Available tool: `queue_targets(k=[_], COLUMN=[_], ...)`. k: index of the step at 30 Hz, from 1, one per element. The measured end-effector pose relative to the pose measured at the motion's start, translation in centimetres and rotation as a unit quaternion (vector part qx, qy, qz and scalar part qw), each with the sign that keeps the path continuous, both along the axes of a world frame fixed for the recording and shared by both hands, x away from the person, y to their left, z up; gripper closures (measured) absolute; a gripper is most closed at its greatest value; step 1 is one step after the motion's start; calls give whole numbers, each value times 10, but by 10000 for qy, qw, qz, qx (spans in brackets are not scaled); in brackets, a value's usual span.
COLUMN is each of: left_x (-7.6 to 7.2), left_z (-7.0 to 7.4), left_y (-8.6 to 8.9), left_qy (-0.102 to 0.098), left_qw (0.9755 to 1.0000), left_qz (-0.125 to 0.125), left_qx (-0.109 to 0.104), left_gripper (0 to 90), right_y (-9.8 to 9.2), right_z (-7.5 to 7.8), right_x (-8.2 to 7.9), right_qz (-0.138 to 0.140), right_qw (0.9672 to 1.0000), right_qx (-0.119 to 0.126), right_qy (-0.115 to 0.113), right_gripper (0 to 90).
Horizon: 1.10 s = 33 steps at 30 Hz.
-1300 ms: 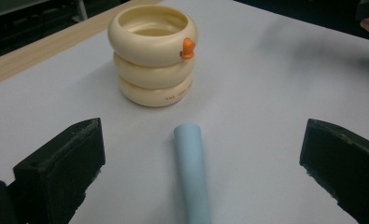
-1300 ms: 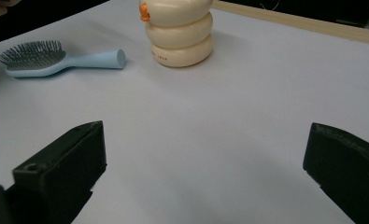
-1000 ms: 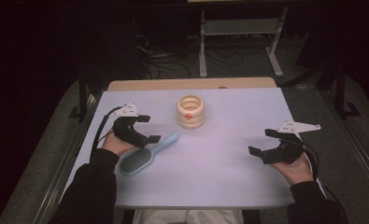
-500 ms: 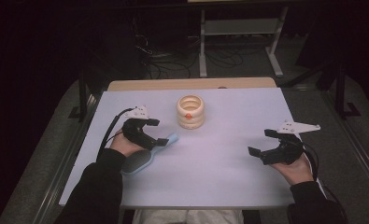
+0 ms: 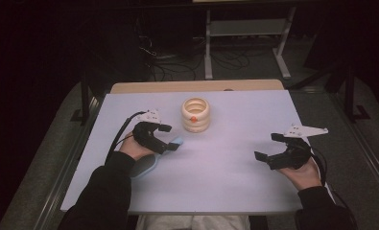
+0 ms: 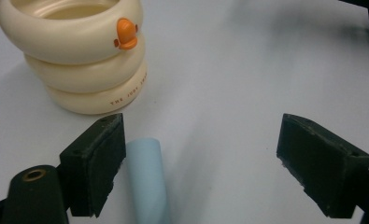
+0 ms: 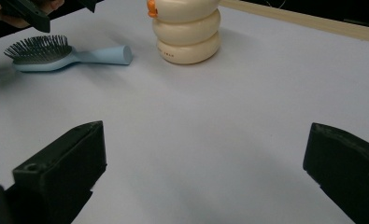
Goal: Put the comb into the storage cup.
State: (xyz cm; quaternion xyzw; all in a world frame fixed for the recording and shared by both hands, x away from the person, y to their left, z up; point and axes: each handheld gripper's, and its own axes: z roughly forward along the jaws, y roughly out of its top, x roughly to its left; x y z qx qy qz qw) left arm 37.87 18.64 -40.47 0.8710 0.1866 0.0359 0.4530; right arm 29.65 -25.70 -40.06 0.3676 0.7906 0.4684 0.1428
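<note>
High view puts the left gripper point(image 5: 167, 139) over a light blue hairbrush point(image 5: 146, 164) that lies flat on the white worktop point(image 5: 235, 158), its handle end pointing toward a cream stack of rings point(image 5: 195, 115) with an orange beak, its head hidden partly under the person's left hand point(image 5: 136, 148). Judging from this, the step in hand is the approach to pick up the brush by its handle. Left gripper view shows the jaws wide apart with nothing between them; the handle point(image 6: 147, 179) lies just beside the inner face of the left-hand jaw, close to touching it, with the other jaw well away across bare worktop. The next move seems to call for shifting the gripper sideways so the handle sits midway in the gap, lowering toward the worktop, then closing; otherwise one jaw may push the handle aside. Right gripper view shows the brush lying bristles up point(image 7: 39, 49) to the left of the ring stack, near it but apart. The right gripper point(image 5: 277, 146) hangs over the worktop's right side, jaws spread and empty, well apart from the brush.
</note>
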Motion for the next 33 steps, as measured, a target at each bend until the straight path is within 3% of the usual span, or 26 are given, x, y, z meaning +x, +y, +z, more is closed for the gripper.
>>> queue_targets(k=[8, 22, 30, 33], left_x=[2, 5, 9, 9], left_z=[-1, -9, -18, -20], left_y=[-9, -26, -27, -29], left_qy=[26, 79, 169, 31], left_qw=[9999, 9978, 9953, 9934], left_qz=[-109, -420, -423, -423], left_qx=[104, 503, 849, 1069], left_gripper=[222, 391, 639, 743], right_y=[0, 1, 2, 2], right_z=[0, 0, -1, -1], right_x=[0, 0, -1, 0], right_qz=[9, 30, 92, 113], right_qw=[10000, 10000, 9999, 9999], right_qx=[-11, -19, -85, -95], right_qy=[10, 36, 31, 50], right_gripper=[0, 0, 0, 0])
